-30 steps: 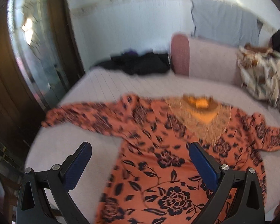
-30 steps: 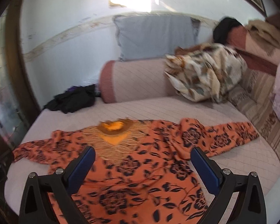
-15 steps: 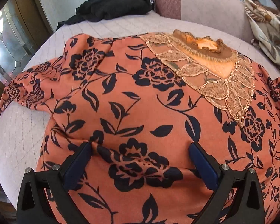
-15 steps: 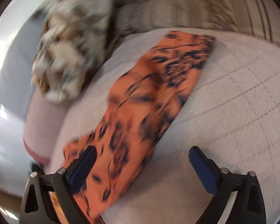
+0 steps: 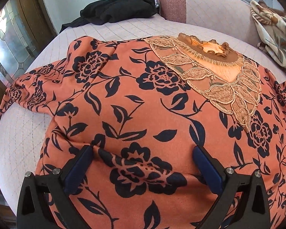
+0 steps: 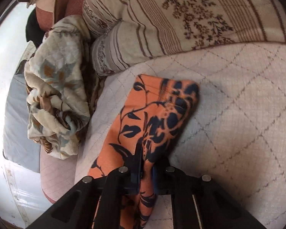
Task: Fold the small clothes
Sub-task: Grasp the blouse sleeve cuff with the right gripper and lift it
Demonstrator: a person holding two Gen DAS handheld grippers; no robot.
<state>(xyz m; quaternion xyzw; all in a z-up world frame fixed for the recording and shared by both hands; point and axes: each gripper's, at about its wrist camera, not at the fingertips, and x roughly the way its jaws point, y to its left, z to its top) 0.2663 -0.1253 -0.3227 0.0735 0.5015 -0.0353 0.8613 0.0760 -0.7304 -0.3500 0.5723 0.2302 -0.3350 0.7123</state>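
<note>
While we look along the left tool (image 5: 143, 156), its two blue pads stand wide apart and press down on the orange floral blouse (image 5: 143, 103), which lies spread flat on the quilted bed (image 5: 21, 137); a low ridge of cloth bunches between the pads, but nothing is clamped. The blouse's body runs away from this tool toward the lace collar (image 5: 215, 72), far and to the right, and one sleeve (image 5: 34, 91) trails off to the left. We count one blouse, one collar, one black garment (image 5: 120, 9) heaped at the far edge, one bolster (image 5: 173, 0). Turning to the right wrist view, the right tool (image 6: 145, 164) is closed on the other sleeve (image 6: 154, 114), whose long axis runs straight ahead to its cuff. We judge the right tool better placed to carry that sleeve inward across the body. Beside it lie one crumpled floral blanket (image 6: 55, 87) and one striped cushion (image 6: 171, 19).
</note>
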